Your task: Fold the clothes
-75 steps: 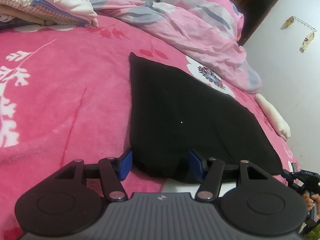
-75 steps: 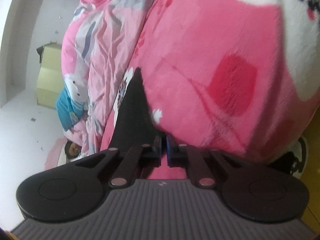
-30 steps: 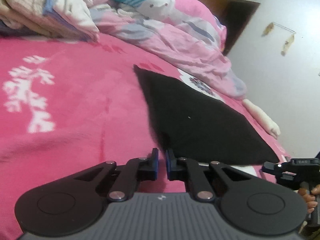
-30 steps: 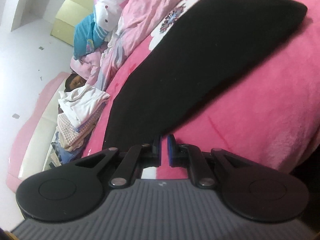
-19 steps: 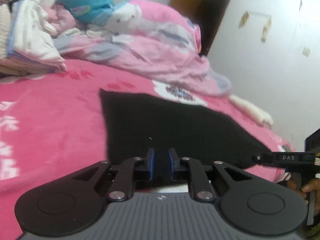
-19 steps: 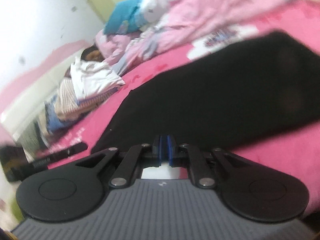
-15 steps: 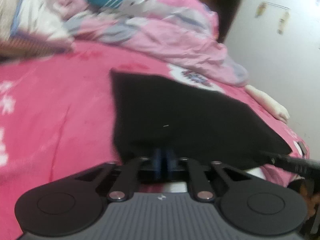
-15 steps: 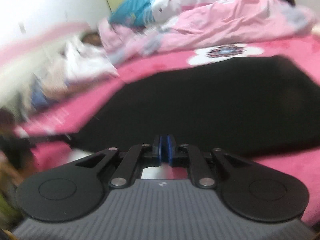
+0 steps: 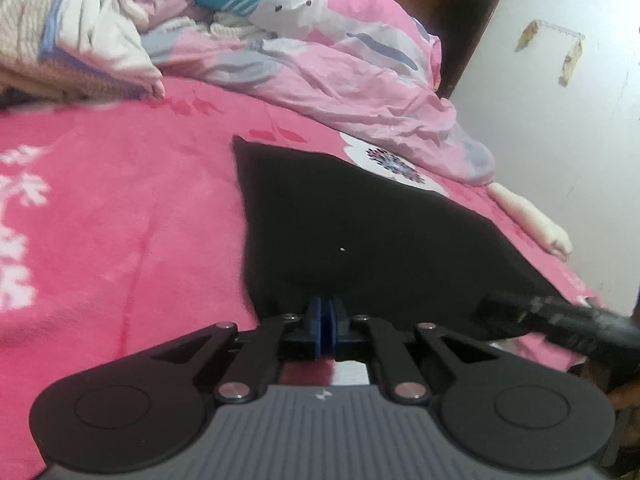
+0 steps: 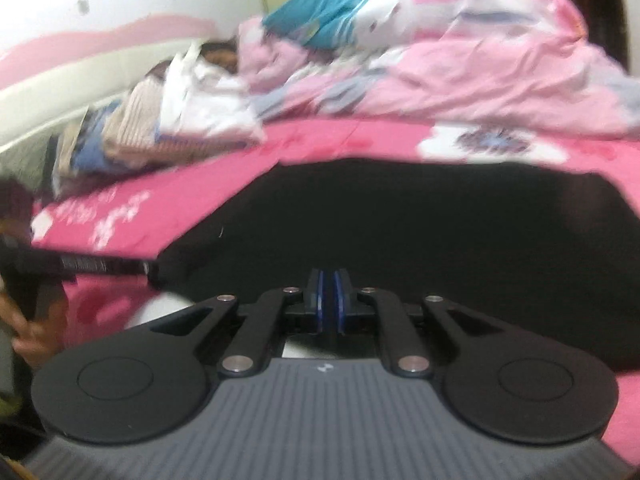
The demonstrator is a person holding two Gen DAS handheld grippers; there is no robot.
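A bed (image 9: 120,208) covered in a bright pink fleece blanket with white leaf prints fills both views, with a pale wall and a dark wooden doorway behind it. A rumpled pink quilt (image 9: 332,68) lies heaped along the far side, and a stack of folded clothes (image 9: 68,40) sits at the far left corner. The black garment (image 9: 360,224) lies spread flat on the blanket near the bed's front edge, with one corner pointing toward the quilt. The left gripper (image 9: 325,326) sits at the garment's near hem with its blue pads drawn almost together, and black cloth bunches up around them, so it pinches that edge. In the right wrist view, which is blurred, the right gripper (image 10: 330,304) is likewise nearly closed at the near edge of the black garment (image 10: 420,232); the cloth rises directly behind the pads, and it appears clamped between them, though the blur leaves this less than certain. Each gripper shows at the other view's edge, reaching the garment's hem from the side. A hand (image 10: 32,336) grips the left tool's handle at the left border.
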